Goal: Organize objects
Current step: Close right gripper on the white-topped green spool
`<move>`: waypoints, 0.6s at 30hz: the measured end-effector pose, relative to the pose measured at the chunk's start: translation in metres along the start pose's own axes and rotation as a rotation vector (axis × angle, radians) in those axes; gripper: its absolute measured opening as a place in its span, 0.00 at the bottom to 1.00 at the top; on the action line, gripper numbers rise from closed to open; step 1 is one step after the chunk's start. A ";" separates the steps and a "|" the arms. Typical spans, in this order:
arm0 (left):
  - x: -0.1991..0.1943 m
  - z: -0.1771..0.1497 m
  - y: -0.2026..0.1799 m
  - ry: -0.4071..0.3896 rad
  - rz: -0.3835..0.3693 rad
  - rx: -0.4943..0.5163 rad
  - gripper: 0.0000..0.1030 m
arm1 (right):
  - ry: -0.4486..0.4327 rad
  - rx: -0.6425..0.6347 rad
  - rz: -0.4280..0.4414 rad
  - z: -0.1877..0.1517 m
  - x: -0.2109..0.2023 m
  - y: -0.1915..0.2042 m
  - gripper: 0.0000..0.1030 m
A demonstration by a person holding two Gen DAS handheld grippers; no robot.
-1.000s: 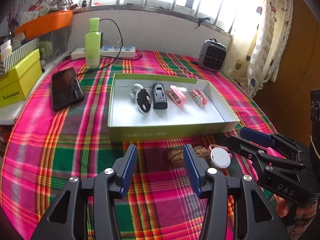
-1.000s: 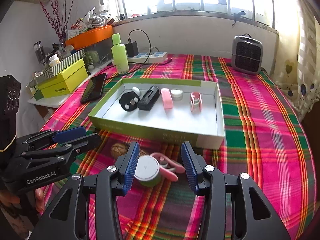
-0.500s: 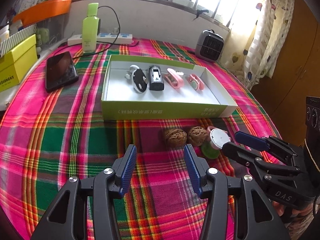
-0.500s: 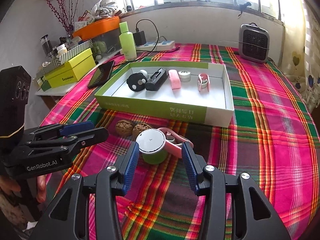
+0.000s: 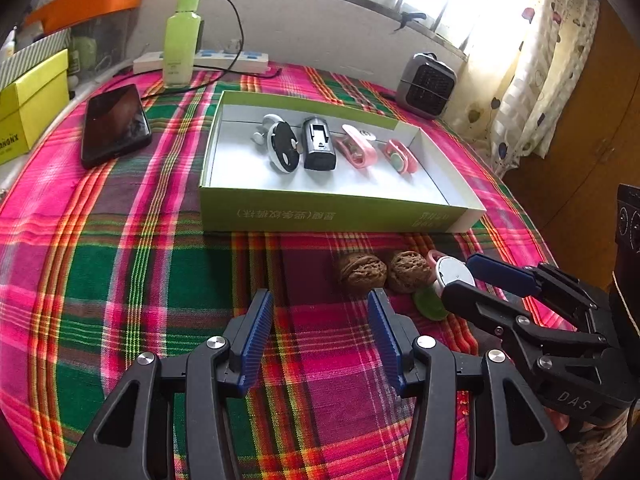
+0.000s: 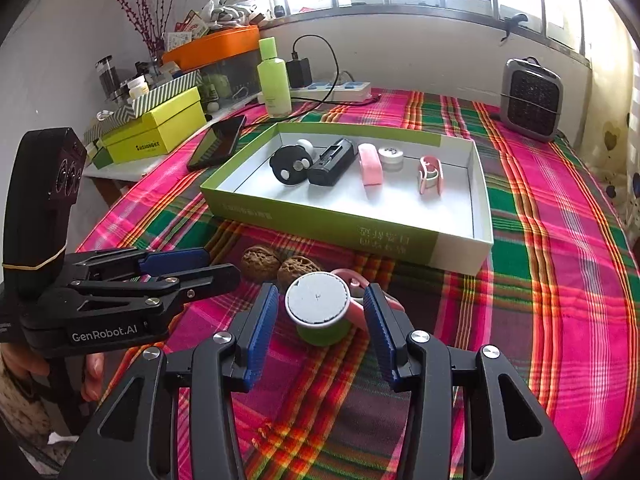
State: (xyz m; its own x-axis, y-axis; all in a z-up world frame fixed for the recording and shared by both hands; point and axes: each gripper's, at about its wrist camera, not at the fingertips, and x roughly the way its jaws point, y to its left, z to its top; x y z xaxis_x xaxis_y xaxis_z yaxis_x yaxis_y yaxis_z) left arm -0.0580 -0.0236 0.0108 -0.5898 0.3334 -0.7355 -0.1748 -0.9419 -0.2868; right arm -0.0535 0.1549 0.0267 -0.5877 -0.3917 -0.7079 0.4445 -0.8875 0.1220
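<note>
A green jar with a white lid [image 6: 318, 302] stands on the plaid cloth between the fingers of my right gripper [image 6: 320, 300]. The gripper is open, with small gaps at both pads. A pink clip [image 6: 356, 276] lies against the jar's far right side. Two walnuts [image 6: 260, 262] [image 6: 298, 270] rest just beyond. My left gripper [image 5: 320, 312] is open and holds nothing, short of the walnuts [image 5: 362, 272]. Its fingers [image 6: 192, 258] point at the walnuts from the left. The green box [image 5: 332, 212] behind holds a black round piece, a black device and pink clips.
A phone [image 5: 114, 124], a green bottle [image 5: 182, 36] and a power strip [image 5: 200, 60] lie at the back left. A small heater [image 5: 426, 86] stands back right. Yellow boxes [image 6: 160, 130] and an orange tray sit on a side shelf. A curtain hangs right.
Both views have tipped a little, so the box and walnuts sit higher in frame. The jar stays between the right fingers. Neither gripper's opening has visibly changed.
</note>
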 end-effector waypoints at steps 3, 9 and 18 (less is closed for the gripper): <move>0.000 0.001 0.000 0.001 -0.001 0.000 0.47 | 0.009 -0.017 0.009 0.002 0.004 0.003 0.45; 0.002 0.002 -0.001 0.005 0.000 0.012 0.47 | 0.016 -0.025 0.005 0.003 0.007 0.002 0.45; 0.008 0.009 -0.005 0.013 -0.013 0.036 0.47 | 0.014 0.000 -0.014 -0.002 0.002 -0.005 0.35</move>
State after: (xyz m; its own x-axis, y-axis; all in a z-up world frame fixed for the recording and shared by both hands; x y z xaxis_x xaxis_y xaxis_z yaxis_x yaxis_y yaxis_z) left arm -0.0684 -0.0169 0.0119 -0.5774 0.3455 -0.7398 -0.2106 -0.9384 -0.2739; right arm -0.0556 0.1588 0.0237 -0.5846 -0.3762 -0.7189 0.4366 -0.8927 0.1121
